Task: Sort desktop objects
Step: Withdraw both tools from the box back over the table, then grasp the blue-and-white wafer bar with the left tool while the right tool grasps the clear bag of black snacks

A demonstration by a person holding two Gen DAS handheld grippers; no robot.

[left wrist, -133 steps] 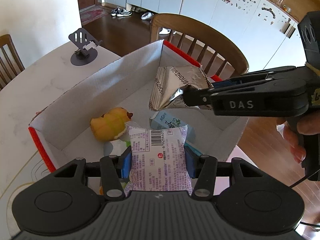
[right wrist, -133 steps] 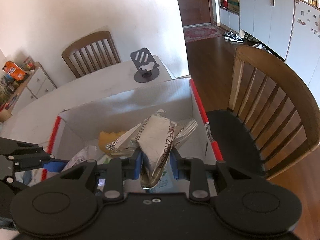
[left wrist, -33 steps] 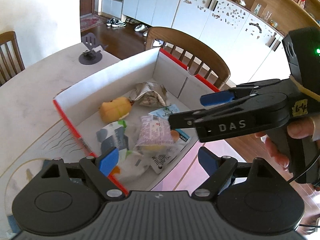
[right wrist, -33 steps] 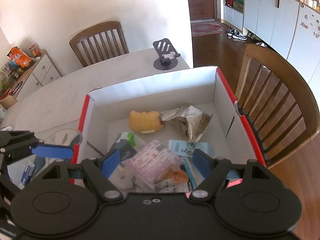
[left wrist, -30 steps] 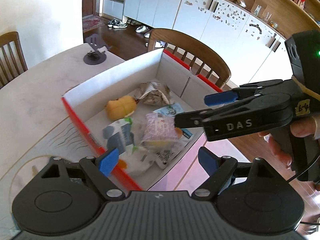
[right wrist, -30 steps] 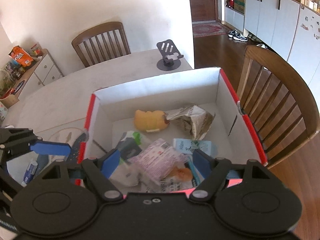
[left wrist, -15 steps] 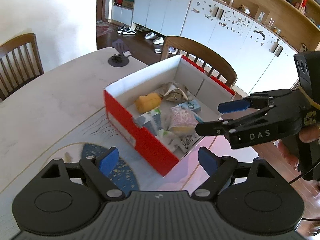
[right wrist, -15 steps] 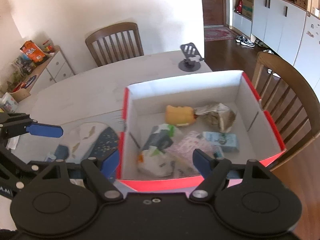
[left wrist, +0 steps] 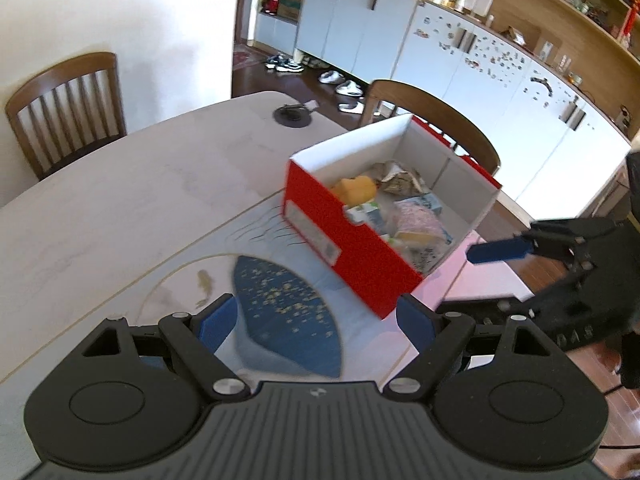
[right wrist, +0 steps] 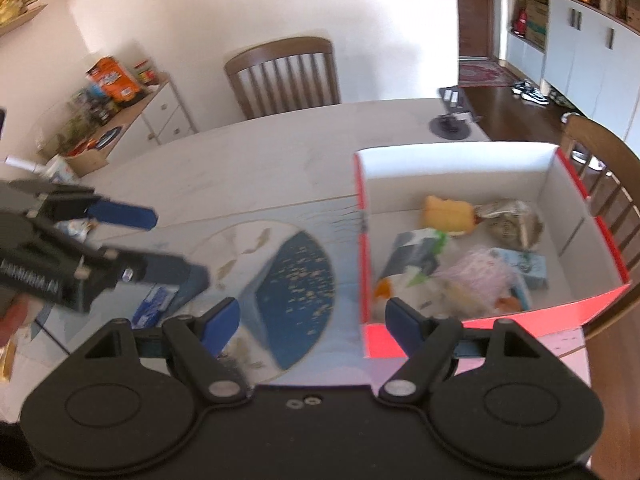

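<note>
Both jaws wide open, empty. Left gripper & right gripper should approach the blue packet, lower left, slowly; red box at right.

Each black claw has blue pads, silver screws and ribbed housing

one red box, two chairs
</note>
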